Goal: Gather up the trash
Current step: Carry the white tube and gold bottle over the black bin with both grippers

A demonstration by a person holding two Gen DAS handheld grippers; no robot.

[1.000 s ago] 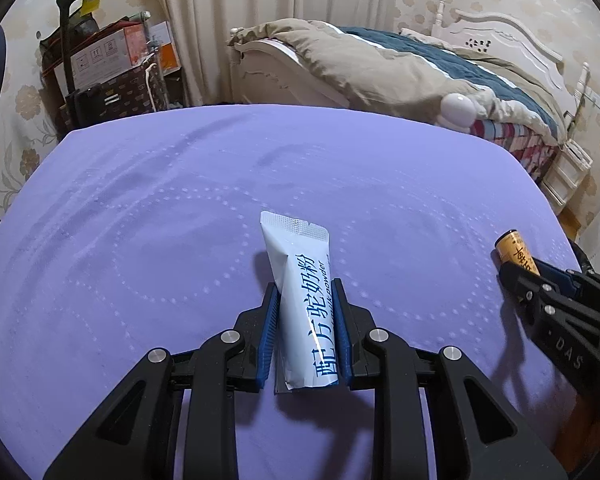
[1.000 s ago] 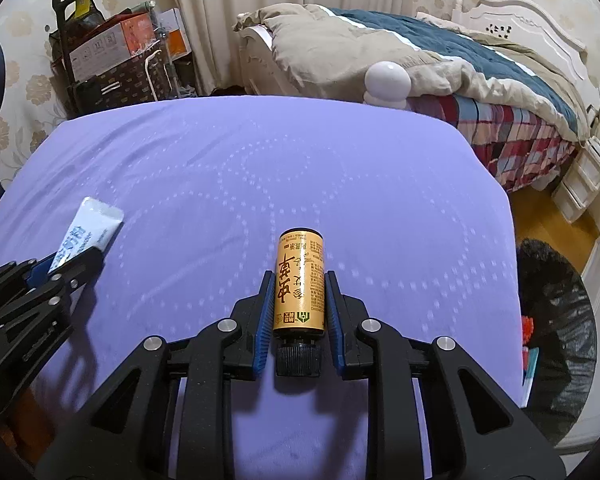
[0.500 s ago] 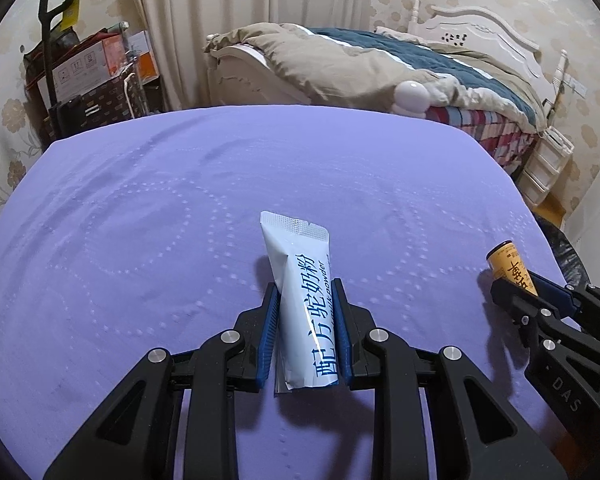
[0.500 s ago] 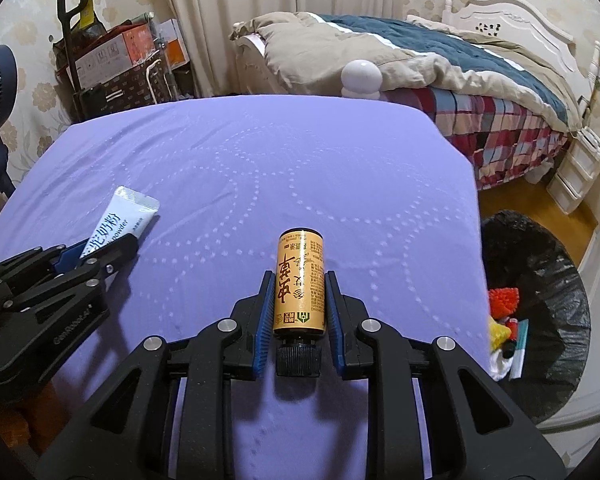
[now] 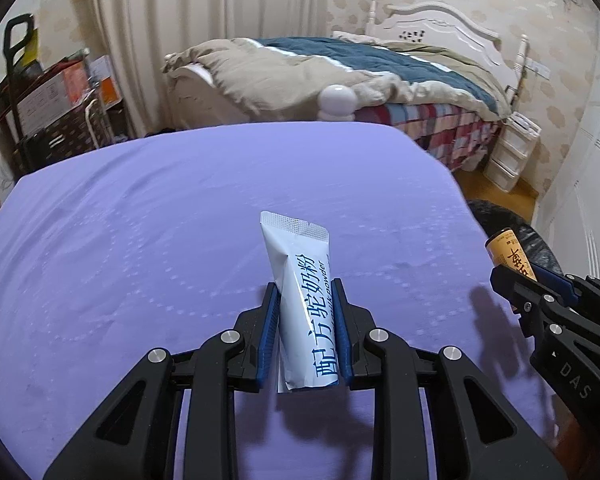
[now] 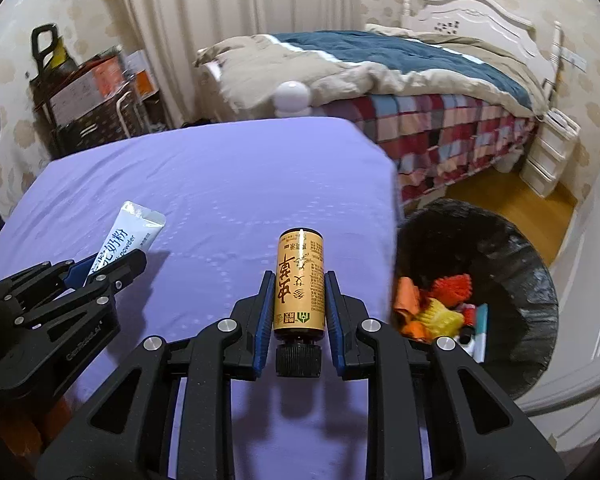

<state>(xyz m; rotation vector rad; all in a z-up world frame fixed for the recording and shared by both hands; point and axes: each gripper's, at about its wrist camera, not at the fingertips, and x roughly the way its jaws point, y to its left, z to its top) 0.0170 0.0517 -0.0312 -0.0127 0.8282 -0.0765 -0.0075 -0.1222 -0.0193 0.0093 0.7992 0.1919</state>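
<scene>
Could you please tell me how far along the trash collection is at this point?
Done: the black-lined bin already holds colourful scraps. In hand: the left gripper is shut on the white sachet, the right gripper on the yellow bottle. Left: dropping both into the bin.

A home bedroom: made-up bed (image 5: 360, 76), curtains (image 5: 204, 32).

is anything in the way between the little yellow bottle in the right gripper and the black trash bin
Nothing visible. The right gripper holds the yellow bottle above the purple table's right edge, and the trash bin stands open on the floor just past that edge. The gap between them looks clear.
</scene>
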